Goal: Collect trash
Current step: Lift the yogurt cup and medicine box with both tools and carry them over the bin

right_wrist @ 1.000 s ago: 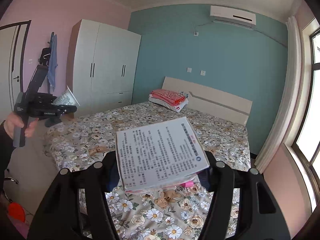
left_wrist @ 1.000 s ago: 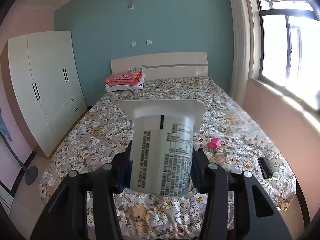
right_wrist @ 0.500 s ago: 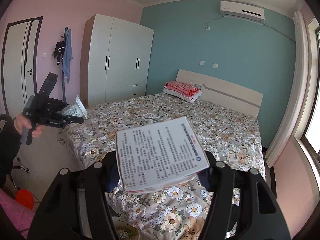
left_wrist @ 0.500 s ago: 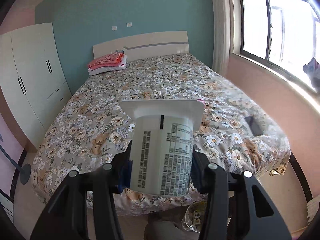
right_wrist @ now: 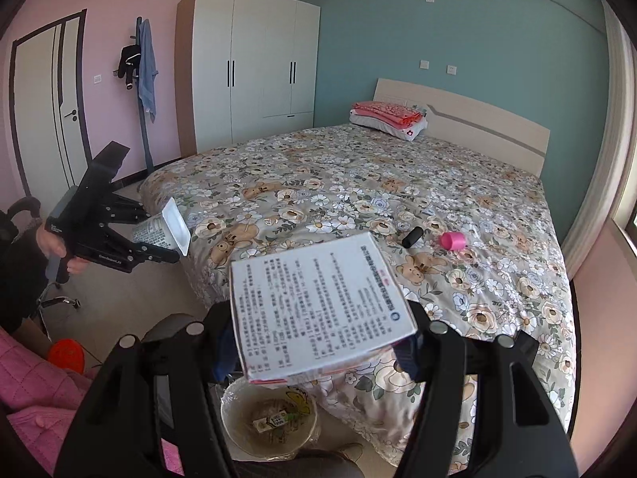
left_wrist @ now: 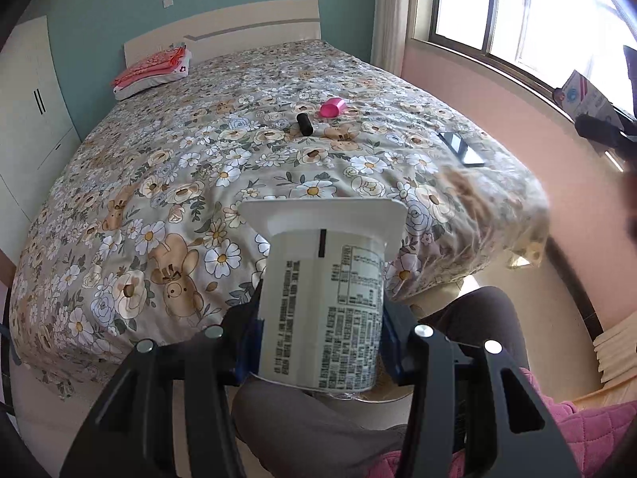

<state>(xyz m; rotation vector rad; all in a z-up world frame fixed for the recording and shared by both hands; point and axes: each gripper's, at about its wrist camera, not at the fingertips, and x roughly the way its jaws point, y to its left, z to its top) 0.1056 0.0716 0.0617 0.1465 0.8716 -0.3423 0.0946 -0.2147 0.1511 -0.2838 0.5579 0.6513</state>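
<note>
My left gripper (left_wrist: 320, 342) is shut on a white yogurt cup (left_wrist: 324, 298) with black print, held above the foot of the bed; it also shows in the right wrist view (right_wrist: 161, 233). My right gripper (right_wrist: 314, 348) is shut on a flat white printed box (right_wrist: 316, 304), held above a lined trash bin (right_wrist: 268, 422) on the floor that has a small carton in it. The box also shows at the right edge of the left wrist view (left_wrist: 585, 93). On the floral bedspread (left_wrist: 199, 167) lie a pink cup (left_wrist: 332, 108) and a black cylinder (left_wrist: 304, 123).
A black phone (left_wrist: 462, 147) lies near the bed's right edge. Folded red bedding (right_wrist: 388, 113) sits by the headboard. A white wardrobe (right_wrist: 254, 63), a coat stand (right_wrist: 141, 91) and a door (right_wrist: 47, 107) line the left wall. The person's legs (left_wrist: 318, 430) are below the grippers.
Both grippers have pulled back from the bed and tilted down, each keeping its item. The trash bin and the person's legs have come into view below.
</note>
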